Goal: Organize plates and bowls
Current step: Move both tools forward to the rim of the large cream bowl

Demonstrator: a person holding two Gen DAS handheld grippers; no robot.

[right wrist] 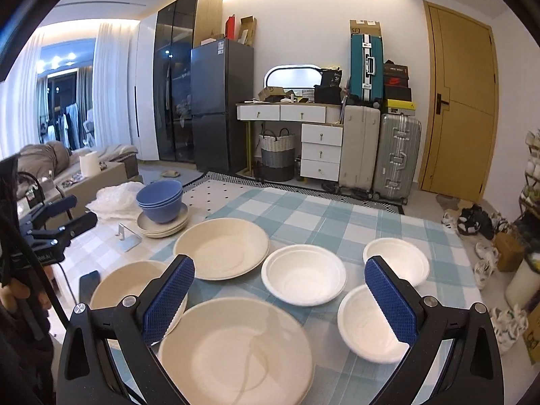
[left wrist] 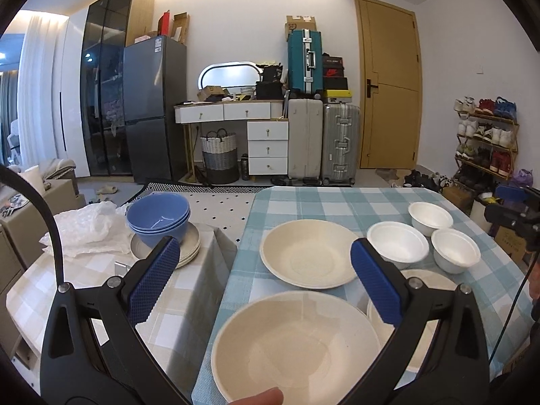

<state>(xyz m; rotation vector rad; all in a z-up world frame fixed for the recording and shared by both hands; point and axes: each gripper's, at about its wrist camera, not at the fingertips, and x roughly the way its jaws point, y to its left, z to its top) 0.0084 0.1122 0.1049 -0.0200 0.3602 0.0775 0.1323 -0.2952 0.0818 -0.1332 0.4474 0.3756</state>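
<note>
The only writing I could make out sat far off against the wall: "SF" printed on the cardboard box [left wrist: 300, 22] atop the teal suitcase [left wrist: 304, 60], and a red swoosh logo on a dark shoebox [left wrist: 334, 72] beside it. Nothing on the tableware carried a mark.

My left gripper [left wrist: 263, 280] stood wide apart, its blue pads holding nothing. Between and below its fingers lay a cream plate [left wrist: 293, 347] on the blue checked tablecloth [left wrist: 337, 202], with a second cream plate [left wrist: 308, 253] just beyond the fingertips. A third plate [left wrist: 435, 278] was partly hidden behind my right-hand finger. Three white bowls [left wrist: 398, 244] clustered near that finger's tip, close together. Off past my left finger, a stack of blue bowls [left wrist: 158, 216] rested on a pile of beige plates [left wrist: 190, 246] on the neighbouring beige cloth, beside a crumpled plastic bag [left wrist: 86, 227].

My right gripper [right wrist: 280, 297] was likewise spread open and empty. A cream plate lay between its fingers, one white bowl sat under the right finger, and another lay just ahead between the tips.
</note>
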